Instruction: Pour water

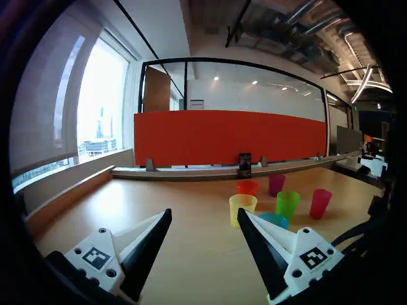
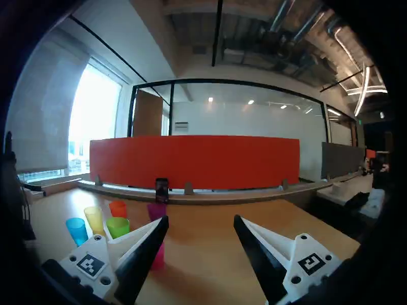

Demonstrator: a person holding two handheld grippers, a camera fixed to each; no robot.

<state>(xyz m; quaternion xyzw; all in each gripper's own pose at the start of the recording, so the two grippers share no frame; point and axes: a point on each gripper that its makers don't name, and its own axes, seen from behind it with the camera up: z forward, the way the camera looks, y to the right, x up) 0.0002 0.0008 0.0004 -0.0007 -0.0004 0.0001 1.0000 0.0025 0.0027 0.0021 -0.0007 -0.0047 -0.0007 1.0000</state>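
Left claw (image 1: 203,211) and right claw (image 2: 201,218) hover level over the wooden surface (image 1: 178,195), both released and empty — the coloured plastic cups (image 1: 287,203) stand clustered on it just ahead

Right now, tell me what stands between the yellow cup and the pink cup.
In the left gripper view the green cup stands between the yellow cup and the pink cup; the blue cup sits nearer, before that gap.

Hand-held gripper (image 1: 203,211) spread, empty; coloured cups (image 1: 287,203) ahead on table (image 1: 152,195).
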